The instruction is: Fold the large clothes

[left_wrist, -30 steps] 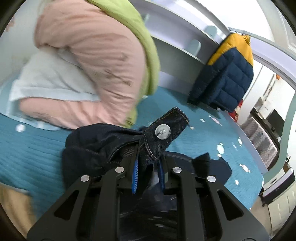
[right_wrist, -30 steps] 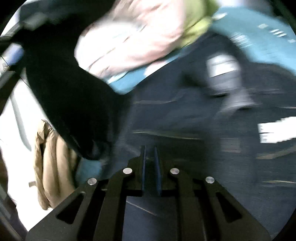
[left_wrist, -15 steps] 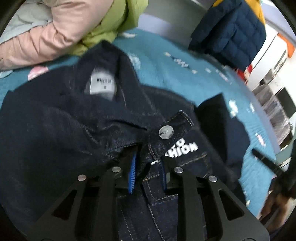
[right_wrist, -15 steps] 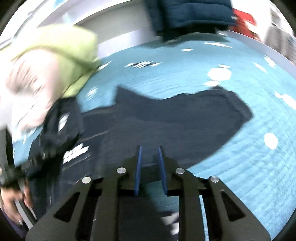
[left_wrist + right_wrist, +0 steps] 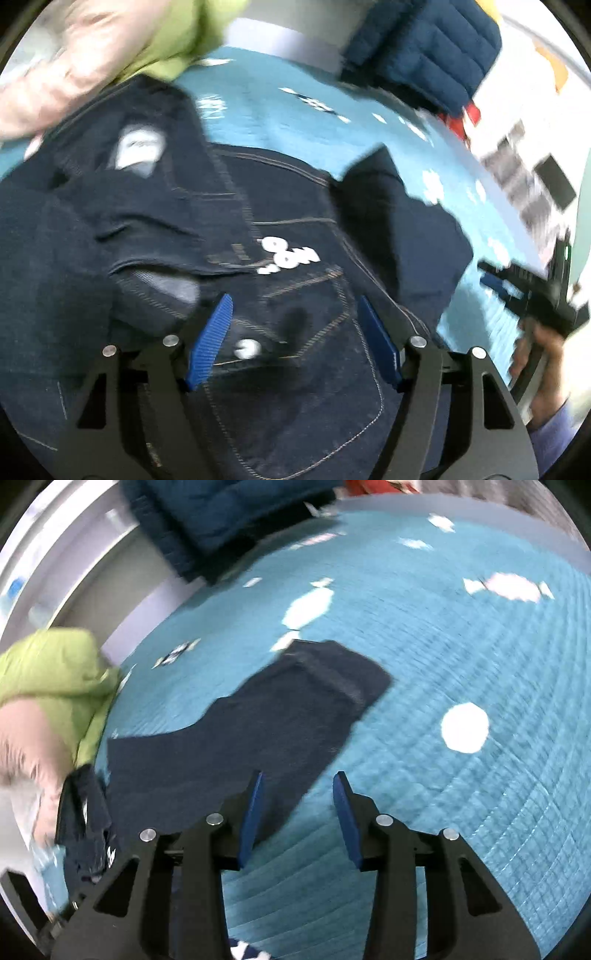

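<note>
Both tongs, left (image 5: pixel 293 339) and right (image 5: pixel 298 814), gape above the denim jacket (image 5: pixel 258 229).

The left wrist camera sits behind the left gripper (image 5: pixel 293 325) and looks steeply down, close above the dark denim jacket (image 5: pixel 288 236) on the teal bedspread (image 5: pixel 280 110). The right wrist camera sits behind the right gripper (image 5: pixel 297 805), higher and more forward-facing across the teal bedspread (image 5: pixel 461 646). Both views share the jacket sleeve (image 5: pixel 295 709), the navy puffer coat (image 5: pixel 417 48) and the green-and-pink garment pile (image 5: pixel 55 672).
</note>
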{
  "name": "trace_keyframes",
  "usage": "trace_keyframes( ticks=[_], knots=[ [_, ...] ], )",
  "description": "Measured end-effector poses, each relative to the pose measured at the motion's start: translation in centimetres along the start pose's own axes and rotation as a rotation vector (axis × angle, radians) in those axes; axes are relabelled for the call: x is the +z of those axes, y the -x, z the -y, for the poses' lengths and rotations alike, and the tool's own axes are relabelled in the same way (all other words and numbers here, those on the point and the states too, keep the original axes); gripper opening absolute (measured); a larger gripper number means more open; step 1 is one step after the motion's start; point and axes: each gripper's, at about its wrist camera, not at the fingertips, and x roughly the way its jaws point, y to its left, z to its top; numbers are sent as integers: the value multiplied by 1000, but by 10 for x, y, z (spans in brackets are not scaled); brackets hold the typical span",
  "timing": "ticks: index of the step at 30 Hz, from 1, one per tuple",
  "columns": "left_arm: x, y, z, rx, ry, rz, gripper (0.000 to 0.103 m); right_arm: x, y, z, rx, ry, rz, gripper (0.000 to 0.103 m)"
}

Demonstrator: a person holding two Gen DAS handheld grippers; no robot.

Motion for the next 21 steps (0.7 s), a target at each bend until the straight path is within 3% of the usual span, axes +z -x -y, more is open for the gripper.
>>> trace_keyframes(
  ticks=[3, 7, 10, 18, 21],
  knots=[
    [-2, -16, 11, -21, -7, -61, 70, 3, -7, 17, 40, -86, -27, 42],
    [5, 1, 11, -46, 42, 32, 71, 9, -18, 22, 90, -132, -37, 43],
    [17, 10, 1, 8, 70, 81, 74, 20, -29, 20, 92, -118, -27, 43],
    [8, -31, -23, 119, 94, -60, 74, 39, -56, 21, 132, -99, -22, 45],
    [12, -42, -16, 150, 58, -87, 81, 40, -57, 24, 163, -110, -18, 42]
  ],
)
